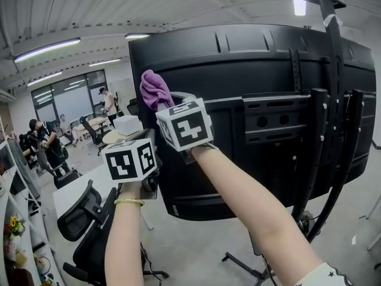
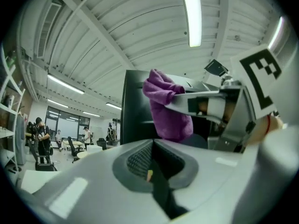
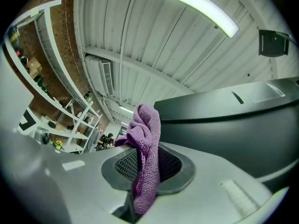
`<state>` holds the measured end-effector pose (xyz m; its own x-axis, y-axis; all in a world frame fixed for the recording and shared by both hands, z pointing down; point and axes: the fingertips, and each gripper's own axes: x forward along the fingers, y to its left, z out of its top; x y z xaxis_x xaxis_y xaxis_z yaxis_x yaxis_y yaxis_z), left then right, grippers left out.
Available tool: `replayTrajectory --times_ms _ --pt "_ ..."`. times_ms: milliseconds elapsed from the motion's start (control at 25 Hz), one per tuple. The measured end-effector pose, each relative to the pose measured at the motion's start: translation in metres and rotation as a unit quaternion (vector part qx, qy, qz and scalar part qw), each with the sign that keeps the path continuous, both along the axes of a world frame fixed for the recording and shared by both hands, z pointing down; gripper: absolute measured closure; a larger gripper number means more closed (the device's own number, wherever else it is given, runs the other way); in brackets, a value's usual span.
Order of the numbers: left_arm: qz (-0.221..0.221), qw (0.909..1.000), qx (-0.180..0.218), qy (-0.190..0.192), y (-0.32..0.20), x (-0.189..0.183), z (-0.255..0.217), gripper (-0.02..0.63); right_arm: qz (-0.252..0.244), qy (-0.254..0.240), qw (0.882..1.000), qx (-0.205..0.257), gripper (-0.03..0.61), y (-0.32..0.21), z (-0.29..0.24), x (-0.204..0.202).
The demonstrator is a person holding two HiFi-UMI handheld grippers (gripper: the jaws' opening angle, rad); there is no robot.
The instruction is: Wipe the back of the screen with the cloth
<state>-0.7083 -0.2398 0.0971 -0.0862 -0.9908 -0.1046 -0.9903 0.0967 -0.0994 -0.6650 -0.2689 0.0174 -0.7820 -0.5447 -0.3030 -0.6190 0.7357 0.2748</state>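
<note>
Cloth (image 3: 147,125) upright in right gripper (image 3: 145,171)

- Floor (image 1: 199,252): pale, smooth.
- Black stand (image 1: 324,159) on the floor, right of centre, legs spread low; it holds the screen (image 1: 238,70) upright.
- Black chair (image 1: 83,213) on the floor, lower left, just beside a white table (image 1: 72,191).
- Shelf (image 1: 7,216) at far left edge; yellow flowers (image 1: 13,223) on it.
</note>
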Motion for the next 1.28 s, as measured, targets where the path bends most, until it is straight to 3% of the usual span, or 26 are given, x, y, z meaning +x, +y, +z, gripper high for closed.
replayTrajectory --times_ms 160,400,600,720,960,1120,1280 --pt "-0.005 0.9997 0.019 -0.014 -0.016 0.003 -0.03 0.606 0.032 0.008 0.999 0.006 0.52 -0.02 -0.016 0.007" --pt "0.029 0.9991 0.03 -0.012 -0.038 0.028 -0.042 0.606 0.132 -0.032 0.991 0.003 0.52 -0.052 -0.032 0.083" --pt "0.056 0.9979 0.028 -0.012 -0.05 0.056 -0.04 0.606 0.166 -0.047 0.985 -0.002 0.52 -0.06 -0.034 0.113" --pt "0.064 0.9972 0.033 -0.017 -0.046 0.066 -0.04 0.606 0.144 -0.052 0.988 0.004 0.52 -0.05 -0.033 0.112" --pt "0.087 0.9955 0.033 -0.022 -0.002 0.091 -0.002 0.606 0.022 -0.06 0.997 0.037 0.52 0.023 0.002 0.113" --pt "0.085 0.9958 0.03 -0.014 0.029 0.127 0.051 0.606 -0.015 -0.069 0.997 0.031 0.52 0.056 0.053 0.159" --pt "0.063 0.9962 0.008 -0.059 0.039 0.195 0.11 0.606 0.007 -0.054 0.998 0.013 0.52 0.065 0.119 0.229"
